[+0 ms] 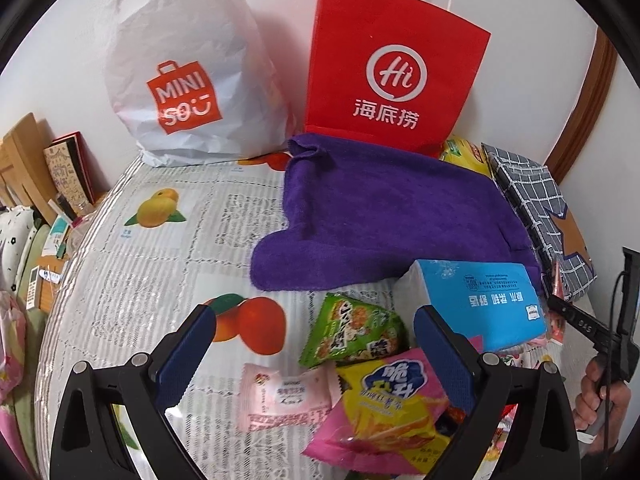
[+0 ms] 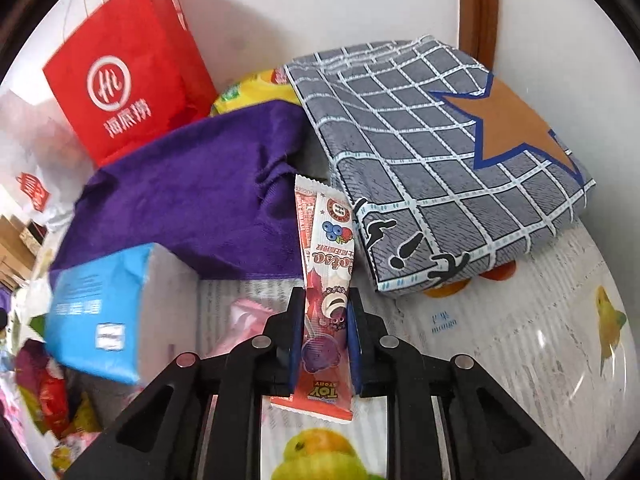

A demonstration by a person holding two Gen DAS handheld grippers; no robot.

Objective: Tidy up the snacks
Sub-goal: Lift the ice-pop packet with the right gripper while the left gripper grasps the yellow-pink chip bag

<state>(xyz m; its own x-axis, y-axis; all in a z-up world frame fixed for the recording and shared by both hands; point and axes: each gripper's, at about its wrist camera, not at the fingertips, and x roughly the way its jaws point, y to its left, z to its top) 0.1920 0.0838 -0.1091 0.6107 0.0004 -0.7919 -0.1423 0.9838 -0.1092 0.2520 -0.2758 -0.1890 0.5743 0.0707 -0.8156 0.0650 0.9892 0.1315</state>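
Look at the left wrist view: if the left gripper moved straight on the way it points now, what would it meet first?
Probably the green snack packet, which lies on the table between and just beyond the open left gripper. The purple towel lies farther on. Depth is hard to judge in this fisheye view.

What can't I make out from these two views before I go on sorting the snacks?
- Yellow packet: both views, mostly hidden behind the purple towel and red paper bag.
- White Miniso bag and red paper bag: contents unseen.
- Snack pile by the blue tissue pack: right wrist view, blurred at the left edge.
- Long snack stick in the right gripper: its lower end is covered by the fingers.
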